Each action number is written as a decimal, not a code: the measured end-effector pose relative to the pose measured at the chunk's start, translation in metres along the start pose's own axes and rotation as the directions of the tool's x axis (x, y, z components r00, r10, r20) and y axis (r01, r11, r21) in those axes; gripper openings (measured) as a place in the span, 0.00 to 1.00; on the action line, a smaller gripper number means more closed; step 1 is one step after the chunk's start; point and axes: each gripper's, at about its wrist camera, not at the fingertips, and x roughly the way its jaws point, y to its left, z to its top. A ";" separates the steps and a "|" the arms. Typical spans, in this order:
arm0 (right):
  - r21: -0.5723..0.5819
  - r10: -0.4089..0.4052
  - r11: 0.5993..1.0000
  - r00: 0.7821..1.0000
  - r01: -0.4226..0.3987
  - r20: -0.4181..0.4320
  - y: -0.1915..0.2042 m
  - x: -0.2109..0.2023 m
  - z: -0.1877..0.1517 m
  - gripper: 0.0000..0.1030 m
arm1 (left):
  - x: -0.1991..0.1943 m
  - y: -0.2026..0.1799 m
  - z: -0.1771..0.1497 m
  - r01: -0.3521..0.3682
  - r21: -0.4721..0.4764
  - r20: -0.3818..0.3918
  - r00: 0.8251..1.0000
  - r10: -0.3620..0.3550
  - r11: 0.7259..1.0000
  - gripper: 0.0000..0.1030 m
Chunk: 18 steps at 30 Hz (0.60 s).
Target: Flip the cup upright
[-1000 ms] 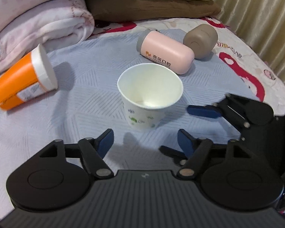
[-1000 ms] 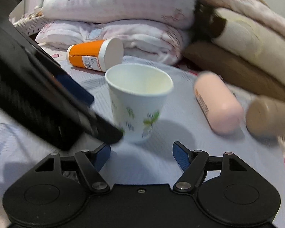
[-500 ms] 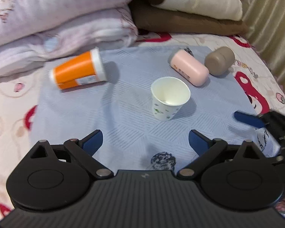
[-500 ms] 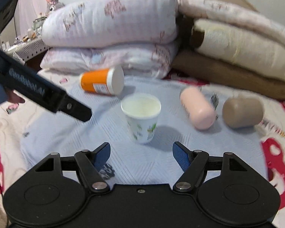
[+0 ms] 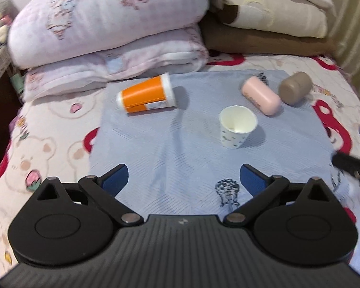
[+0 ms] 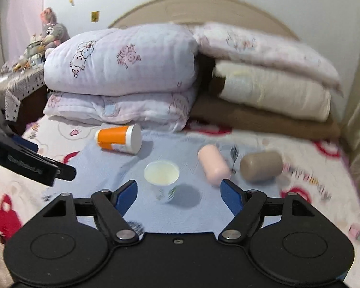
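A white paper cup (image 5: pixel 237 126) with a green print stands upright, mouth up, on a light blue cloth (image 5: pixel 180 158) spread on the bed. It also shows in the right wrist view (image 6: pixel 162 180). My left gripper (image 5: pixel 184 178) is open and empty, well back from the cup. My right gripper (image 6: pixel 178 193) is open and empty, raised behind the cup. Part of the right gripper (image 5: pixel 352 165) shows at the right edge of the left wrist view, and the left gripper (image 6: pixel 36 168) shows at the left of the right wrist view.
An orange and white cup (image 5: pixel 147 96) lies on its side at the cloth's back left. A pink cup (image 5: pixel 261 95) and a brown cup (image 5: pixel 295 91) lie on their sides at the back right. Stacked quilts and pillows (image 5: pixel 112 31) line the bed's head. A curtain (image 5: pixel 352 24) hangs at the right.
Both grippers have pulled back and up from the upright paper cup, which now looks smaller and farther off. Both stay open. The cup has not moved.
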 end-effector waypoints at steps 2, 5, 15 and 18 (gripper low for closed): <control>0.045 0.046 0.998 0.997 -0.044 -0.055 -0.001 -0.004 0.000 0.79 | -0.002 -0.001 -0.003 -0.018 -0.001 -0.006 1.000 0.018 1.000 0.98; 0.074 0.055 0.996 0.996 -0.049 -0.072 0.001 -0.009 0.000 0.82 | -0.006 -0.001 -0.008 -0.023 0.015 0.002 1.000 0.023 1.000 0.98; 0.087 -0.010 0.996 0.997 0.017 -0.076 0.009 -0.018 0.006 0.96 | -0.007 0.009 -0.012 -0.051 -0.001 -0.024 0.998 0.051 0.999 0.98; 0.094 -0.031 0.995 0.995 0.040 -0.090 0.010 -0.017 0.006 0.96 | -0.005 0.011 -0.012 -0.063 0.008 -0.035 0.997 0.064 0.998 0.98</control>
